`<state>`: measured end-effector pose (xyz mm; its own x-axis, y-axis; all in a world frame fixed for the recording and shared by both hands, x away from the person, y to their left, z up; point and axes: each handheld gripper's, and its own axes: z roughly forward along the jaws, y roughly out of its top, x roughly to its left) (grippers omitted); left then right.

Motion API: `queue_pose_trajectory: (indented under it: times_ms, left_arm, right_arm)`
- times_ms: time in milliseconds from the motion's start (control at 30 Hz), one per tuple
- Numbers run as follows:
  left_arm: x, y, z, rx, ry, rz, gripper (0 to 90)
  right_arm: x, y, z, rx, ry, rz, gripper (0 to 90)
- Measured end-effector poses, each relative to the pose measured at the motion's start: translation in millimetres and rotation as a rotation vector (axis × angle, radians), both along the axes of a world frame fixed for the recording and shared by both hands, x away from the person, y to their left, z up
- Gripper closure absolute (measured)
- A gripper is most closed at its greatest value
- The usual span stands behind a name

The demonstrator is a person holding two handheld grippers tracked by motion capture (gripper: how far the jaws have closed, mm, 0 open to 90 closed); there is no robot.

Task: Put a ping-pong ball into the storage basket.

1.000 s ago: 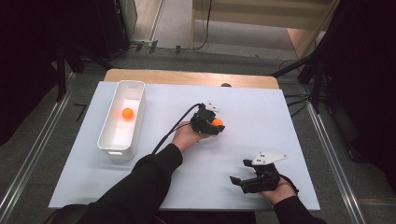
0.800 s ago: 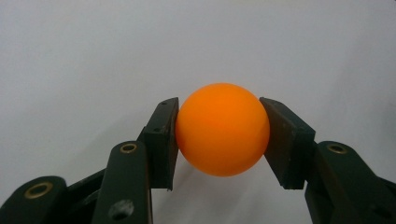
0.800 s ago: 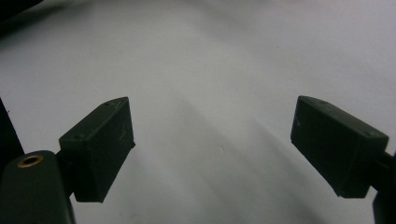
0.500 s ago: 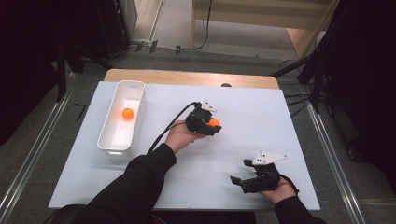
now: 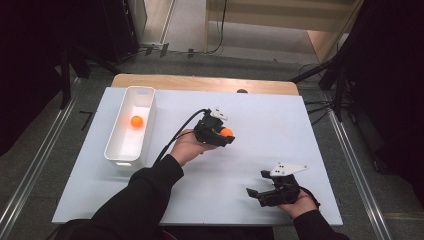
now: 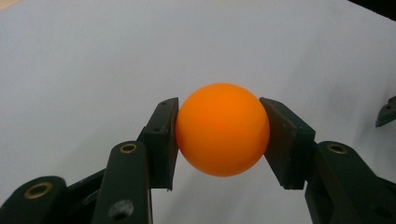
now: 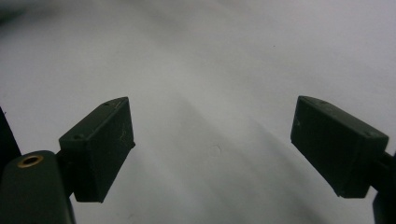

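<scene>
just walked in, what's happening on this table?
A person works two handheld grippers over a white table. The left gripper has its fingers shut on an orange ball, held above the table. Another orange ball already sits in the white bin. The right gripper is open and empty near the front edge.

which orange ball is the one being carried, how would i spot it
Start at the white table, whose left side holds a white bin. Right of it, the left tongs clamp the carried ball above the surface, whereas the other ball lies loose inside the bin.
</scene>
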<state>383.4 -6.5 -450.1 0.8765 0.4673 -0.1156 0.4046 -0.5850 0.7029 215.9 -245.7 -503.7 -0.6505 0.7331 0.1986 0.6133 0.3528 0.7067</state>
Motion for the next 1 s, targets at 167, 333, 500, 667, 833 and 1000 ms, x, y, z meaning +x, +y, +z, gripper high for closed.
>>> queue_pose_trajectory:
  times_ms: [167,333,500,667,833,1000]
  left_arm:
    - [-2.6,2.4,3.7,-0.003,-0.005,-0.003,50.6]
    - [-1.4,5.4,6.8,-0.013,-0.001,-0.001,50.6]
    - [-1.2,8.9,10.4,-0.015,-0.006,0.000,50.6]
    - [-2.3,12.1,12.8,-0.023,-0.002,0.003,50.6]
    - [-2.3,16.4,14.7,-0.020,0.004,0.007,50.6]
    - [-2.9,20.1,18.7,-0.022,0.013,0.029,50.6]
  right_arm:
    - [-0.4,-0.5,0.0,0.001,-0.001,0.000,11.8]
    - [-0.7,-0.4,0.4,0.002,-0.001,0.001,11.8]
    - [-0.8,-0.6,0.4,0.005,0.000,-0.002,11.8]
    - [-0.9,-0.5,0.5,0.004,-0.001,-0.001,11.8]
    - [-1.0,-0.3,0.6,0.004,0.000,0.001,11.8]
    - [-0.9,-0.2,0.6,0.001,-0.001,0.001,11.8]
